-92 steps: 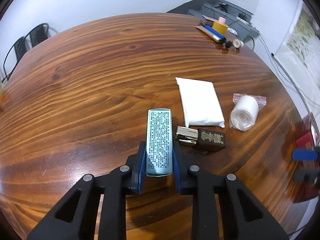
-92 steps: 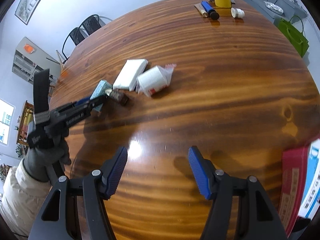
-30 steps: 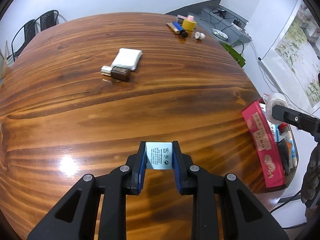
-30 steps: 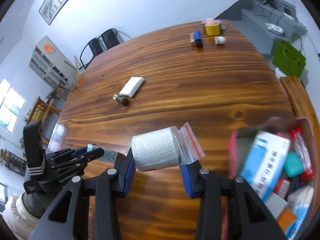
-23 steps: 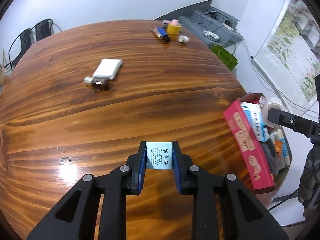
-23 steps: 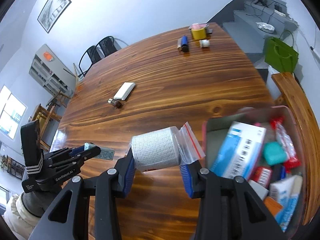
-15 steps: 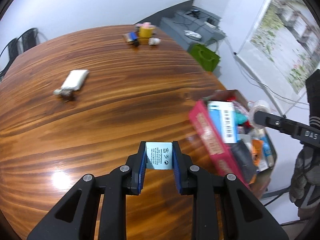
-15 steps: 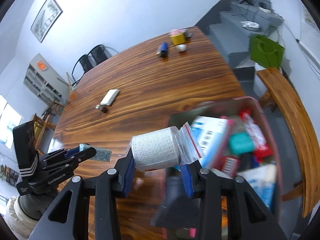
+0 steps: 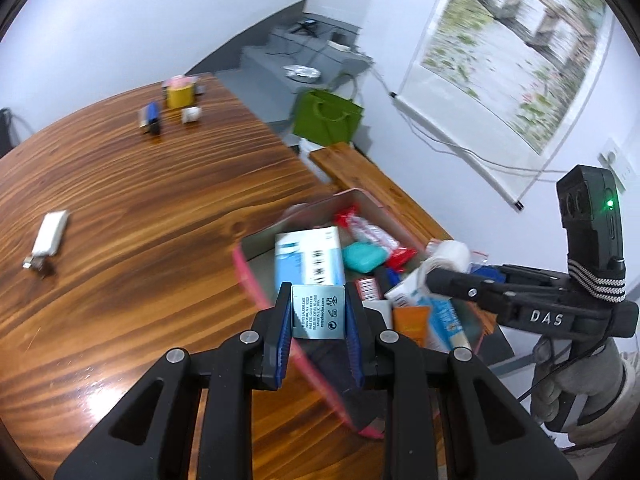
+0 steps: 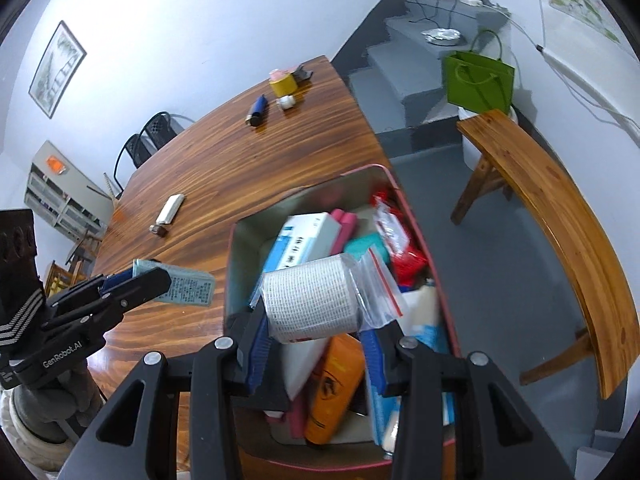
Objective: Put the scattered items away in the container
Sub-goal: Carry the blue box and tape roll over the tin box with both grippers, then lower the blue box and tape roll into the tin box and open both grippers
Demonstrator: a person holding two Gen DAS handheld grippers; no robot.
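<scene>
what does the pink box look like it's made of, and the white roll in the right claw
The pink-rimmed rectangular box looks like thin metal tin: dull grey inner walls, rolled painted rim, though coated card isn't ruled out. The white mesh-textured roll in the right claw looks like woven gauze, judging by its fine grid weave, inside a glossy clear plastic zip bag.

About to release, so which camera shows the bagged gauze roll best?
The right wrist view: the gauze roll fills the centre, clamped in the right gripper above the container. The left wrist view shows only a white sliver of it behind that gripper's finger.
</scene>
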